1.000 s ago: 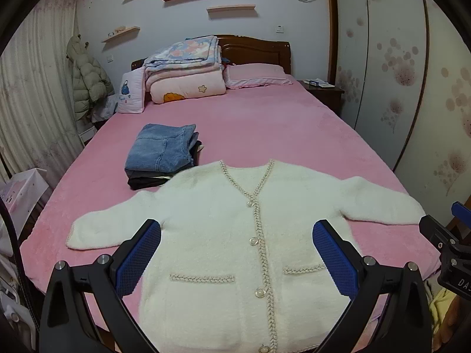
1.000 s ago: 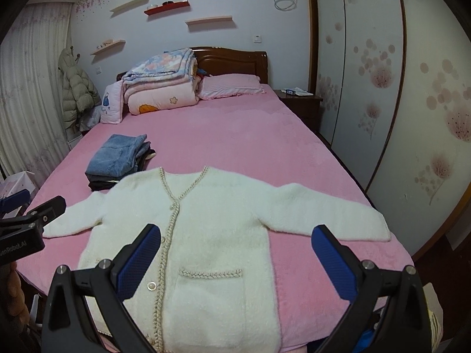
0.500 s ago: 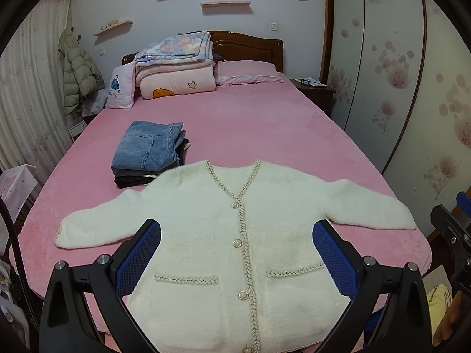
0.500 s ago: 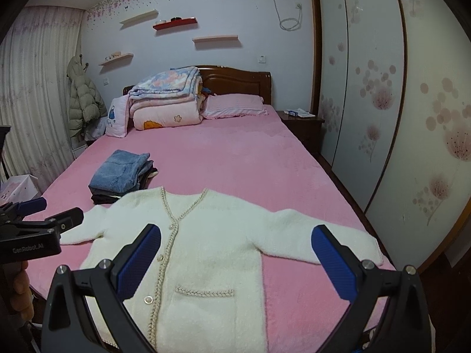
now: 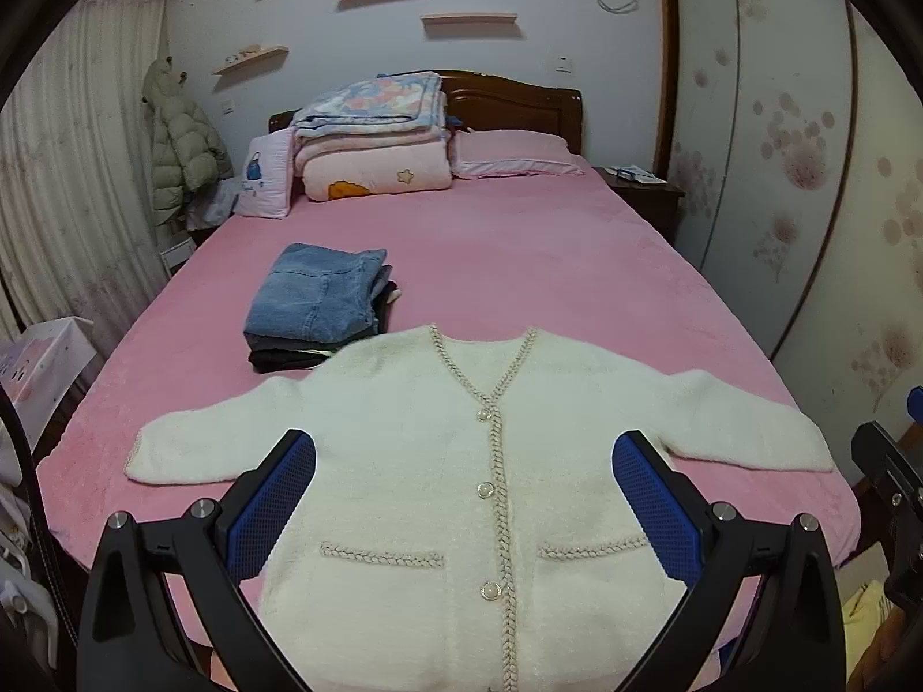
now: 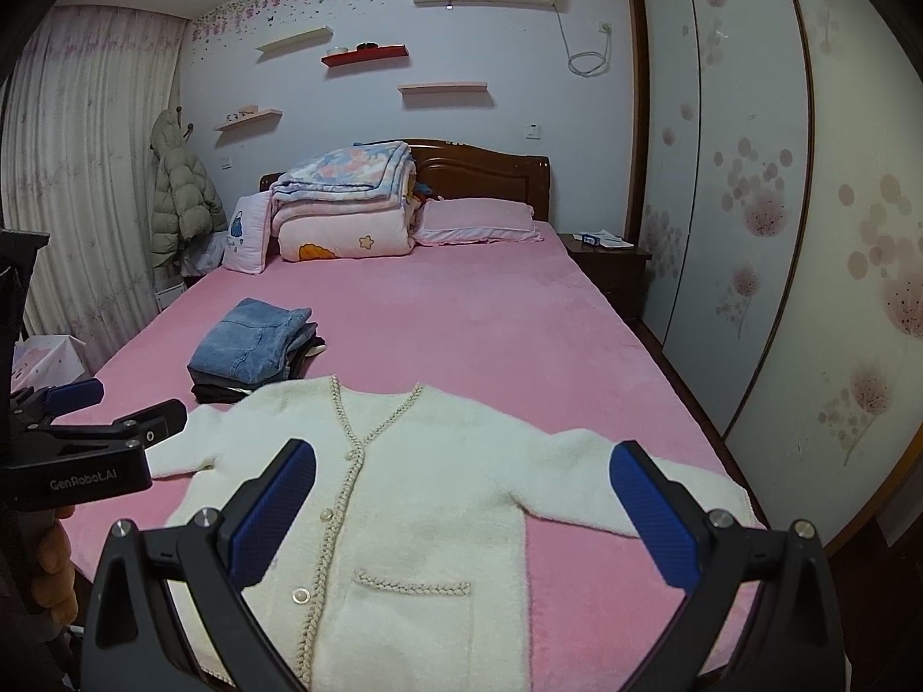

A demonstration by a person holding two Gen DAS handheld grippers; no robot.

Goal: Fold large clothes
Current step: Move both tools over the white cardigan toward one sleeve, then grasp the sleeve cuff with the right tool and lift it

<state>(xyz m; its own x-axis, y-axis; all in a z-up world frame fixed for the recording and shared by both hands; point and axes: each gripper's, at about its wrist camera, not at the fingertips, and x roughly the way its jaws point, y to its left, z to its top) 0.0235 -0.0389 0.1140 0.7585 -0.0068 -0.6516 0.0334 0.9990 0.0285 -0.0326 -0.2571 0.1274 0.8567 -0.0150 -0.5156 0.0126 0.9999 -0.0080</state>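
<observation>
Cardigan (image 5: 461, 490) (white, fluffy, buttoned) lies flat and face up on the near end of the pink bed (image 5: 519, 265), sleeves stretched out to both sides. Folded jeans (image 5: 317, 294) sit just beyond its shoulder. Left gripper (image 5: 464, 496) and right gripper (image 6: 461, 504) hover above it, fingers spread wide, holding nothing.

Dim, cool indoor light, even and diffuse, source out of view. Soft faint shadows only beside the white cardigan (image 5: 461, 490) on the pink bed (image 5: 519, 265). No glare. Sharp around the cardigan; strongly bowed farther out, with black vignette at corners.
</observation>
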